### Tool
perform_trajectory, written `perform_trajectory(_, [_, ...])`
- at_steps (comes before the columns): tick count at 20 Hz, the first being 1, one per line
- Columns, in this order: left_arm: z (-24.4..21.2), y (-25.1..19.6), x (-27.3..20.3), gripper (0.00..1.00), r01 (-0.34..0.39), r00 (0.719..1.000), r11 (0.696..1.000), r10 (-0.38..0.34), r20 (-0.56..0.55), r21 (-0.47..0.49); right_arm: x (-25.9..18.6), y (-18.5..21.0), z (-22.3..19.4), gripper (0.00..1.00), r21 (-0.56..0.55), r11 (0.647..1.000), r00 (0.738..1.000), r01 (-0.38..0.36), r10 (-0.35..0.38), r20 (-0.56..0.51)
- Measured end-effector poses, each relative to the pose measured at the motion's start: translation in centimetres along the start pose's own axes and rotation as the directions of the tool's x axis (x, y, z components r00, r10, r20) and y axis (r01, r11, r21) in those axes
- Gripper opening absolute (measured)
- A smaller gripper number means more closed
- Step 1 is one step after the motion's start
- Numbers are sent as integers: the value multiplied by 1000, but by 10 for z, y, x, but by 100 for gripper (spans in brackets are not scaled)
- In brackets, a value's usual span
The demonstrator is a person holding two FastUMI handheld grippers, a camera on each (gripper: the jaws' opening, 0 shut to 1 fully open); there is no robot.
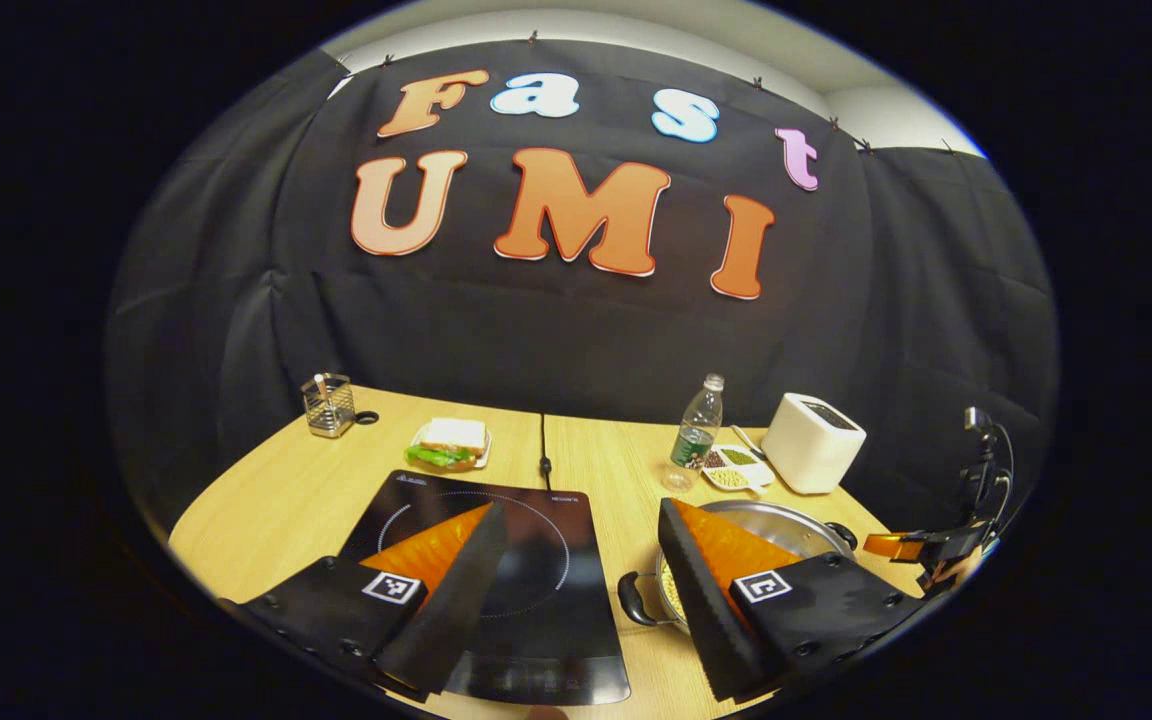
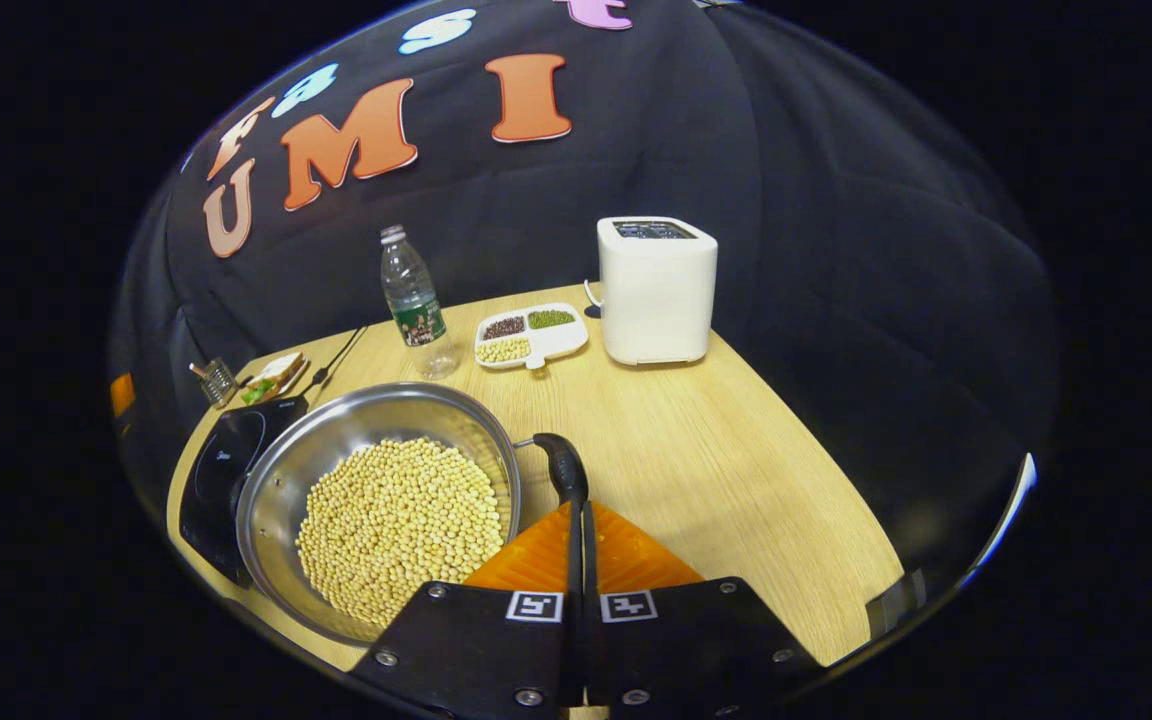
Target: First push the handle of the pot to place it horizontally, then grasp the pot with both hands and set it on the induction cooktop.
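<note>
- Pot (image 2: 376,500) w/ soybeans (image 2: 396,525) sits on the wooden table (image 2: 736,470), just right of the induction cooktop (image 2: 221,475); in the right gripper view its rim overlaps the cooktop's edge, can't tell if touching.
- Left to right in the left gripper view, I see: wire utensil holder (image 1: 328,404) at far left, sandwich on a plate (image 1: 451,442), cooktop cable (image 1: 543,450) running to the back, water bottle (image 1: 694,432), divided dish of grains (image 1: 738,466), white toaster (image 1: 813,441).
- Left gripper (image 1: 576,560): jaws spread wide, gripping nothing. Left finger hangs over the cooktop (image 1: 536,600), right finger over the pot's near-left rim; the small loop handle (image 1: 636,600) sits between them, untouched as far as I can see.
- Right gripper (image 2: 581,560): fingers closed together w/ no gap and nothing clearly between them. Tips sit right at the end of the pot's long black handle (image 2: 564,465); can't tell if they touch it.
- Long handle sticks out from the pot's right side toward my right gripper.
- Other gripper is seen at far right of the left gripper view (image 1: 921,548), beside the pot.
</note>
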State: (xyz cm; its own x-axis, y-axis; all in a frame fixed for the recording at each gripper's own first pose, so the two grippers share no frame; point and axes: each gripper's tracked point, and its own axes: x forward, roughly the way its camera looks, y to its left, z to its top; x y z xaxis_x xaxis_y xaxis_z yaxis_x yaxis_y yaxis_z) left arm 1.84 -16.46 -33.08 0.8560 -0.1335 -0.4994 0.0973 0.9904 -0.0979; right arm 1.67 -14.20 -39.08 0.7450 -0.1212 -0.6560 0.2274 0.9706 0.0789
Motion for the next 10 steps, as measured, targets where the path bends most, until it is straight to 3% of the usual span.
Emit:
perform_trajectory(4, [-33, -18, 23, 98, 9, 998, 1000, -8, -56, 11, -1, 5, 11, 2, 57, 998, 999, -38, 36, 31])
perform_trajectory(8, [-65, -33, 44, 98, 8, 995, 1000, -7, -97, 7, 8, 7, 16, 16, 32, 998, 997, -45, 43, 61])
perform_trajectory(10, [-80, -39, 53, 98, 9, 994, 1000, -8, -111, 5, 14, 9, 20, 29, 4, 999, 995, -46, 45, 85])
